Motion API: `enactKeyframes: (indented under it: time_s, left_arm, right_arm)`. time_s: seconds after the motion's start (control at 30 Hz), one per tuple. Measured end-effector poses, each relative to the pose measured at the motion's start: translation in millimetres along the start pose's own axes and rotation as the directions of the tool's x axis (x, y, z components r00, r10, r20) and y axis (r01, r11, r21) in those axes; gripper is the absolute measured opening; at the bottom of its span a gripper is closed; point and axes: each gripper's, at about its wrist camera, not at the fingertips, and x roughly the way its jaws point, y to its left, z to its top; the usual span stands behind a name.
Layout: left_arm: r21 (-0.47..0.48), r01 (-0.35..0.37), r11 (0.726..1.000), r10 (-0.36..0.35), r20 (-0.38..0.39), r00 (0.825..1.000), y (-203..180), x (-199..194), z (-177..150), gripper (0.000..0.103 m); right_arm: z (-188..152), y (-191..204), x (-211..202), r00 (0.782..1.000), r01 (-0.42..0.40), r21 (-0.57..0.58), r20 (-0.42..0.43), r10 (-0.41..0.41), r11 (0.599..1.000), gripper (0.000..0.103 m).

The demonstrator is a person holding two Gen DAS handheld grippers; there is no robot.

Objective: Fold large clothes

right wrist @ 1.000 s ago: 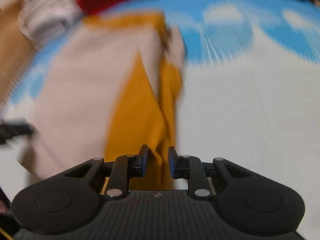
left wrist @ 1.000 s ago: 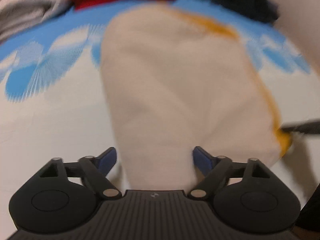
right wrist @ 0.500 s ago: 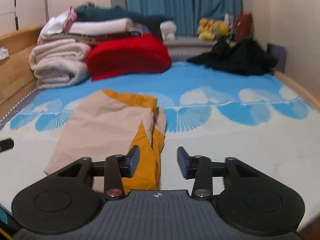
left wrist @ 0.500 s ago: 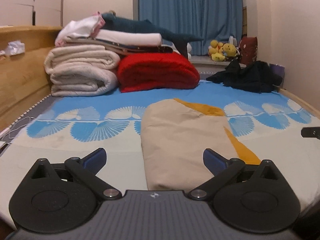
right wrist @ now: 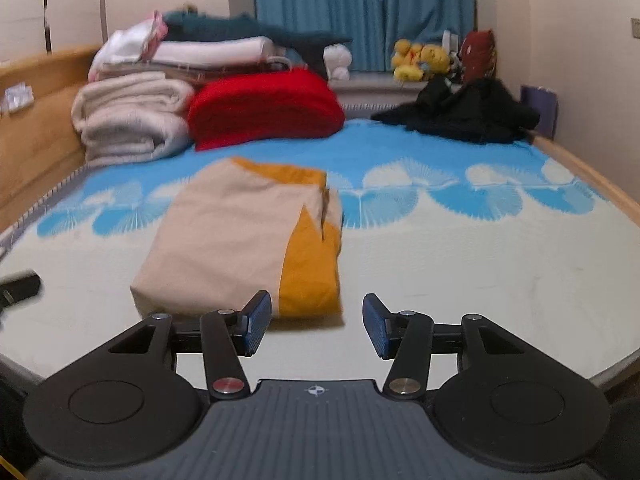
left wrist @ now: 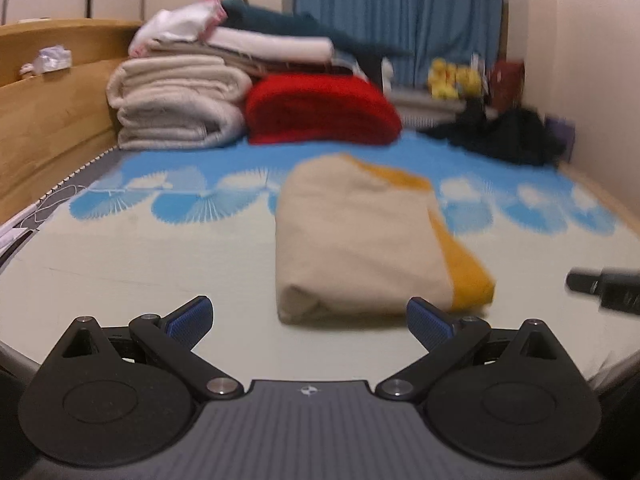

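A folded beige and mustard garment (left wrist: 360, 240) (right wrist: 248, 240) lies on the bed's blue and cream cover (left wrist: 140, 264) (right wrist: 480, 264). My left gripper (left wrist: 310, 318) hangs wide open just short of its near edge, nothing between the blue pads. My right gripper (right wrist: 316, 322) sits in front of the garment's mustard corner; its jaws are opening and hold nothing. At each view's edge the tip of the other gripper shows: the right gripper (left wrist: 600, 286) and the left gripper (right wrist: 18, 284).
Folded cream blankets (left wrist: 176, 108) and a red blanket (left wrist: 320, 108) are stacked at the bed's far end against a wooden board (left wrist: 48, 112). A dark clothes heap (right wrist: 460, 112) lies far right, with plush toys (right wrist: 420, 60) on the sill.
Both grippers pulled back and rose from close over the garment, so the whole bed shows. The left jaws spread wider; the right jaws went from nearly shut to open.
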Motion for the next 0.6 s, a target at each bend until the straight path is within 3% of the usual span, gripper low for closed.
enactKeyframes:
  time_s: [0.27, 0.6]
  left_arm:
    - [-0.016, 0.033, 0.999, -0.034, -0.040, 0.999, -13, 35, 1, 0.103]
    - [-0.002, 0.044, 0.999, -0.044, -0.033, 0.999, -21, 41, 0, 0.103]
  right_arm:
    - [-3, 12, 16, 0.999, -0.007, -0.021, -0.036, 0.006, 1.000, 0.053]
    - [-4, 15, 27, 0.999, -0.021, -0.034, -0.051, 0.019, 0.999, 0.054]
